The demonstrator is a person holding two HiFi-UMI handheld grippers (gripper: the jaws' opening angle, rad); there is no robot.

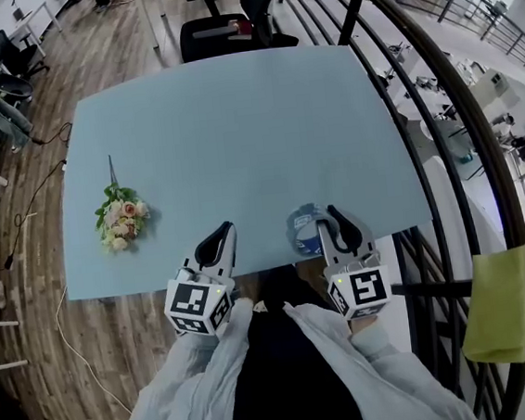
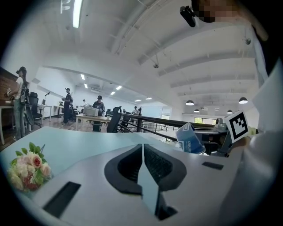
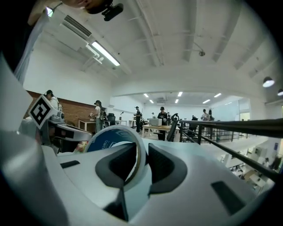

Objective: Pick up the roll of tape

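The roll of tape (image 1: 302, 230), a pale ring with a blue printed core, stands on edge between the jaws of my right gripper (image 1: 325, 222), which is shut on its wall and holds it above the near edge of the light blue table (image 1: 236, 133). In the right gripper view the tape (image 3: 106, 137) rises between the dark pads (image 3: 166, 165) of that gripper (image 3: 143, 152). Seen from the left gripper view, the tape (image 2: 191, 139) hangs off to the right. My left gripper (image 1: 219, 241) sits beside it to the left, shut and empty (image 2: 142, 148).
A small bouquet of flowers (image 1: 121, 219) lies on the table's left side, also low left in the left gripper view (image 2: 26, 170). A black office chair (image 1: 225, 27) stands behind the far edge. A dark railing (image 1: 437, 93) curves along the right, with a yellow-green cloth (image 1: 501, 305) hung on it.
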